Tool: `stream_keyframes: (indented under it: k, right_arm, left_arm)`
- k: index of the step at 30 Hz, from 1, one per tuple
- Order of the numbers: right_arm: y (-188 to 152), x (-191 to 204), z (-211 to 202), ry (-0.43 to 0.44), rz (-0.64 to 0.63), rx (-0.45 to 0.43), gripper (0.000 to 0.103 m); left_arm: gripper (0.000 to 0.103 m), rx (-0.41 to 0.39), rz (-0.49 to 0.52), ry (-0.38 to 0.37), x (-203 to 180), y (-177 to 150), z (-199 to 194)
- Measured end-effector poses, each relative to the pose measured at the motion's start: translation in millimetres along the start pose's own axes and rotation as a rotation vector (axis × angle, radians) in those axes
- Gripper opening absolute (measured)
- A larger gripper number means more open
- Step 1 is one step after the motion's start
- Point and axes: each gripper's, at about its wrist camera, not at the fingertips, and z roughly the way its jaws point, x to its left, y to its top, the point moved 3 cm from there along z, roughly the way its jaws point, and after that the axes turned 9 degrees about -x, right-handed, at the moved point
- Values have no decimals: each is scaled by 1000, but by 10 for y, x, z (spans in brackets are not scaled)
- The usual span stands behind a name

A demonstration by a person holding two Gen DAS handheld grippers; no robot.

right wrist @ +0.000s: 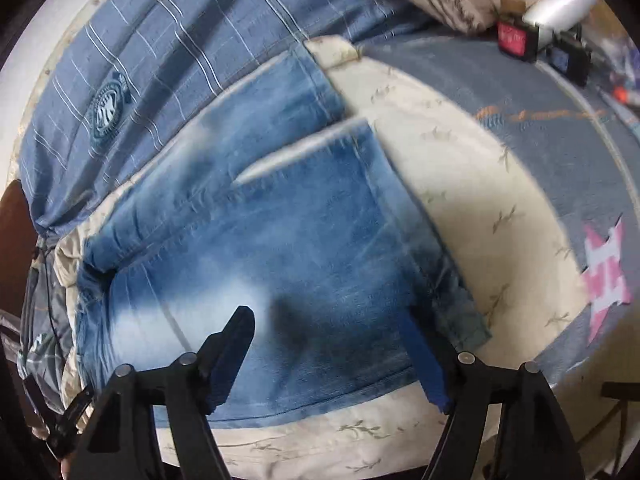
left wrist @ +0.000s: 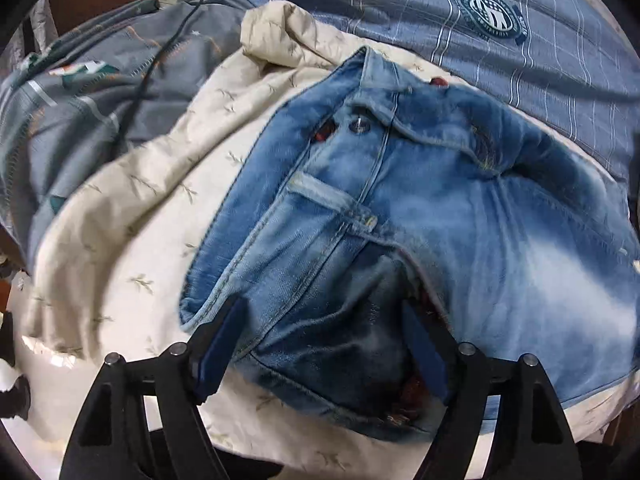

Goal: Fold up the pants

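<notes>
- Left tool (left wrist: 320, 344): black linkage arms with blue pads, jaws spread wide and gripping nothing; the folded waist corner of the pants lies below and between the pads, which do not press on it.
- Right tool (right wrist: 328, 352): same build, jaws likewise spread wide and empty, poised over the leg cloth near its lower folded edge.
- Faded blue denim pants (left wrist: 420, 208): lying on the bed, waistband with a metal button (left wrist: 359, 125) and a belt loop toward the left tool; in the right wrist view the two leg ends (right wrist: 320, 128) lie side by side, pointing away from the tool.
- Cream quilted blanket with a sprig pattern (left wrist: 132, 216): spread directly under the pants, rumpled at its far left edge.
- Grey-blue printed bedsheet (right wrist: 540, 128): beneath the blanket, showing a pink-and-white patch at the right.
- Blue checked cloth with a round embroidered crest (left wrist: 491, 14): lying beyond the pants, touching the blanket's far edge.
- Black cable (left wrist: 160, 60): trailing over the grey sheet, far left.
- Small dark boxes, one with a red face (right wrist: 514, 40): far right, blurred.
</notes>
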Motion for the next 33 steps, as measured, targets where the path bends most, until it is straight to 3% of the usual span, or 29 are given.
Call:
stream_keyframes:
  k: [3, 6, 11, 14, 16, 17, 20, 30, 33]
  right_arm:
    - [265, 177, -116, 39, -51, -71, 77]
    - [619, 309, -43, 40, -95, -135, 77]
    - [1082, 397, 201, 23, -150, -151, 77]
    - [1309, 403, 399, 58, -154, -144, 77]
    - [1477, 405, 508, 68, -150, -132, 77]
    - [1553, 383, 553, 73, -147, -133, 77]
    - [1816, 322, 755, 101, -116, -117, 62]
    - [2316, 430, 1605, 8, -161, -64, 52]
    - [2300, 472, 1780, -77, -213, -42, 23]
  left_arm:
    - [80, -115, 19, -69, -119, 281, -226]
    - [80, -177, 12, -132, -149, 624, -230]
    - [80, -125, -93, -244, -79, 1185, 172]
    - [79, -86, -184, -315, -73, 1596, 569]
    - [75, -63, -173, -312, -181, 1826, 822]
    - [66, -51, -161, -330, -232, 1902, 932]
    - [48, 11, -145, -318, -352, 2037, 1261]
    - [47, 80, -112, -273, -560, 2099, 1812]
    - [39, 105, -96, -247, -611, 2068, 1904]
